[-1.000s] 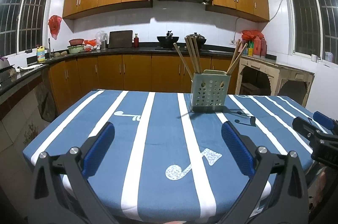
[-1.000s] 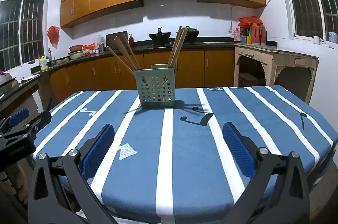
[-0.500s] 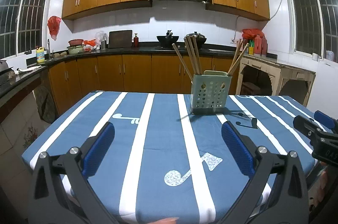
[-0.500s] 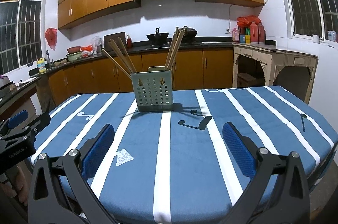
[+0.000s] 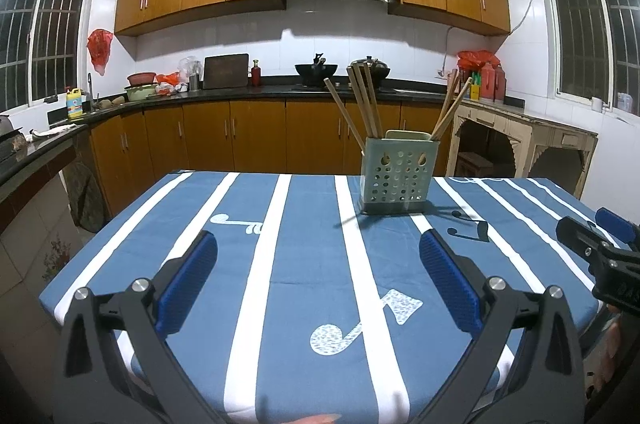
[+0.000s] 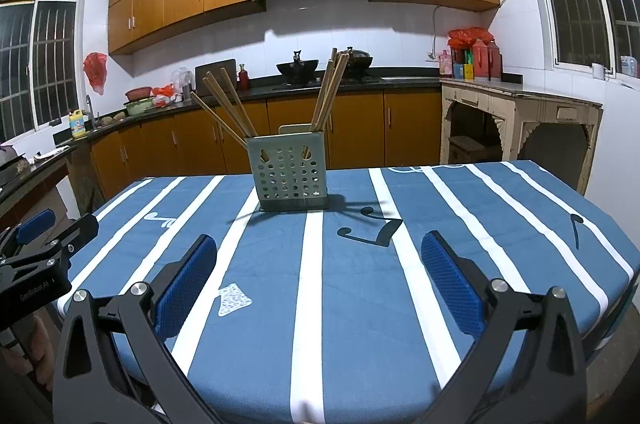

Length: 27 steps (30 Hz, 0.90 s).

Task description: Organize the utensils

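A pale green perforated utensil holder [image 5: 395, 178] stands upright on the far part of the worktop [image 5: 304, 264], which is covered by a blue cloth with white stripes and music-note prints. Wooden chopsticks [image 5: 362, 106] lean out of it in two bunches: several fan toward the left from the left side, and a few [image 5: 450, 112] lean to the right from the right side. In the right wrist view the same holder [image 6: 291, 176] sits far and a little left of centre. The left hand-held gripper [image 5: 318, 276] hangs above the near edge of the worktop with its blue-padded fingers [image 5: 188, 280] spread wide and nothing between them. The right hand-held gripper [image 6: 320, 274] is likewise spread wide and empty over the near edge, well apart from the holder. Each gripper shows at the side of the other's view, the right one [image 5: 600, 256] at the right edge, the left one [image 6: 36, 260] at the left edge. Orange-brown cabinets [image 5: 240, 140] and a dark kitchen counter [image 5: 224, 92] run behind.
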Motion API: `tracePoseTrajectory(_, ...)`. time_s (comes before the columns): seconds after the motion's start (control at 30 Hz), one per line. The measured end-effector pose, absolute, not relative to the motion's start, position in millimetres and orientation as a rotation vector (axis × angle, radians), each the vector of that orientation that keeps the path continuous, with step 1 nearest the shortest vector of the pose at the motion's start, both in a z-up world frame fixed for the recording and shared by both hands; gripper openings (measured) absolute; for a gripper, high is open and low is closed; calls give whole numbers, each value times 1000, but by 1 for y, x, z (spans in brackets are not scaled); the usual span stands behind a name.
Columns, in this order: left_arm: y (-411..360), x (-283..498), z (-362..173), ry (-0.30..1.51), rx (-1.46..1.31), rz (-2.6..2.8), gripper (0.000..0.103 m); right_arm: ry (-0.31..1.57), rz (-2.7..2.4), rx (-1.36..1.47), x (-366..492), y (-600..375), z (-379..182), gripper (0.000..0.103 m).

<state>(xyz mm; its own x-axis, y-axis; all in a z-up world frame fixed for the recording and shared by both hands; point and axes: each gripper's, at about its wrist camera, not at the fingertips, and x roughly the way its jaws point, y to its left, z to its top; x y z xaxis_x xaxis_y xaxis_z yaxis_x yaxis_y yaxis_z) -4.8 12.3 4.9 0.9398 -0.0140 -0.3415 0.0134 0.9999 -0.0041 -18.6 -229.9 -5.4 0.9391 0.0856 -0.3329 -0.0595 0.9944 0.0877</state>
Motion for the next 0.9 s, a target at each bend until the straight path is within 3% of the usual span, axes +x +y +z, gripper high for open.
tracePoseTrajectory(0.9, 9, -1, 2, 357, 1, -21, 99, 345, 73, 79, -18, -232, -6, 101)
